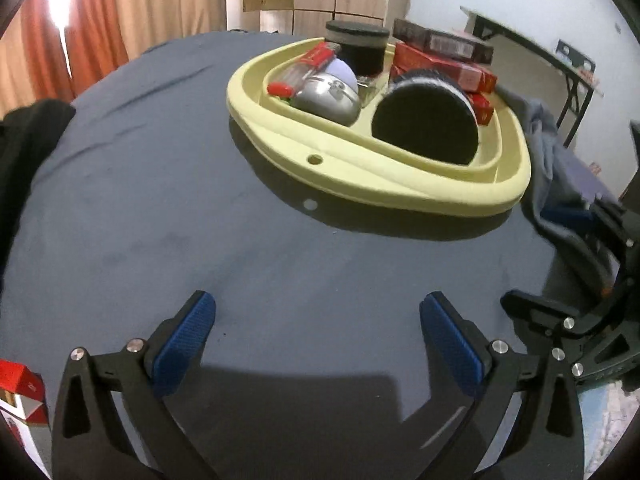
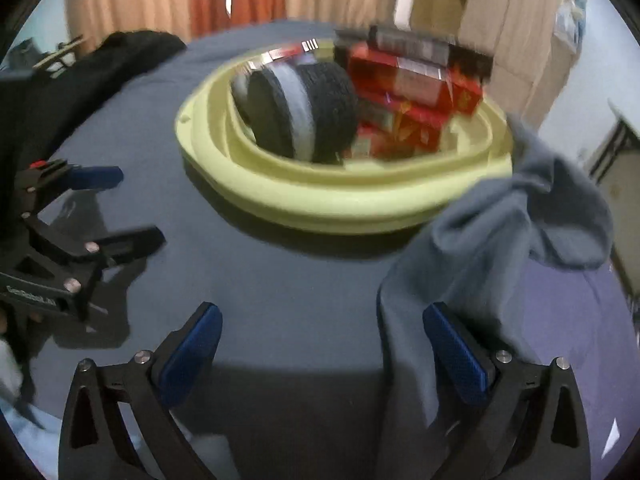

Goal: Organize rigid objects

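Both the left gripper (image 1: pixel 316 320) and right gripper (image 2: pixel 320 328) hang open and empty, since the yellow tray (image 1: pixel 400 184) apparently already holds everything.

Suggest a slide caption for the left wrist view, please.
Open left gripper hovers over the dark tablecloth before a yellow tray packed with objects.

Two handheld grippers, both empty, hover low over a dark surface. The left gripper (image 1: pixel 318 344) has its blue-padded fingers (image 1: pixel 186 344) spread wide, splaying toward 11 and 1 o'clock. The right gripper (image 2: pixel 322 350) is likewise spread apart, blue pads (image 2: pixel 456 354) facing inward with nothing between them. Each appears in the other's view: the right gripper's black frame at 3 o'clock from the left wrist camera, the left gripper's at 9 o'clock from the right wrist camera.
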Motion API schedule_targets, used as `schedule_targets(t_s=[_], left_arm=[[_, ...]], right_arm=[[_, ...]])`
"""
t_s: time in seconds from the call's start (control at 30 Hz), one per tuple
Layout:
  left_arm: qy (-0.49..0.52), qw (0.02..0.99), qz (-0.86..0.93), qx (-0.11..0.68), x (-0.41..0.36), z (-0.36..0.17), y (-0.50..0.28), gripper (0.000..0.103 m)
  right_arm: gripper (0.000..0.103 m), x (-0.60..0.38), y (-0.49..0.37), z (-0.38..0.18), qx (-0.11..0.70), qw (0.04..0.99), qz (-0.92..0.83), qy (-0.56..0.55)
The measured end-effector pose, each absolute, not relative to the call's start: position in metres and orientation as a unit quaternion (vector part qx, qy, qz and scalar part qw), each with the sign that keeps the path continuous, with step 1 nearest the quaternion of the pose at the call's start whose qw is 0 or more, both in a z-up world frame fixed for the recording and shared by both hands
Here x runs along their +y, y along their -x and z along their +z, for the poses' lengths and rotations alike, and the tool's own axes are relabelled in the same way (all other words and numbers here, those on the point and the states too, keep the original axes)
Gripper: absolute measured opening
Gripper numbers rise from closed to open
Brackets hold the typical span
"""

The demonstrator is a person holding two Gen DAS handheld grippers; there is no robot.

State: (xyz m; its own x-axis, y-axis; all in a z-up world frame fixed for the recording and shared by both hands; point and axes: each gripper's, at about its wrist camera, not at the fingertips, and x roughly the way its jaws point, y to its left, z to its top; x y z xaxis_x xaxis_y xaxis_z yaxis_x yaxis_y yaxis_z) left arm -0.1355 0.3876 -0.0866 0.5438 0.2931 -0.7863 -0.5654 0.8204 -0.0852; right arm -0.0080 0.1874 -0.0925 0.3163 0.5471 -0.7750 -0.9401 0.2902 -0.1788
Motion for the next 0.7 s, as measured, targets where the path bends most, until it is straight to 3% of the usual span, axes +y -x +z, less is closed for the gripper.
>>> schedule_targets(t_s=[0.7], left_arm=[[0.138,0.856,0.26,0.425,0.383,-0.09,0.127,0.103]], right_arm=[[0.103,0.187,0.004,-0.091,0.313,0.743,0.503,0.313]])
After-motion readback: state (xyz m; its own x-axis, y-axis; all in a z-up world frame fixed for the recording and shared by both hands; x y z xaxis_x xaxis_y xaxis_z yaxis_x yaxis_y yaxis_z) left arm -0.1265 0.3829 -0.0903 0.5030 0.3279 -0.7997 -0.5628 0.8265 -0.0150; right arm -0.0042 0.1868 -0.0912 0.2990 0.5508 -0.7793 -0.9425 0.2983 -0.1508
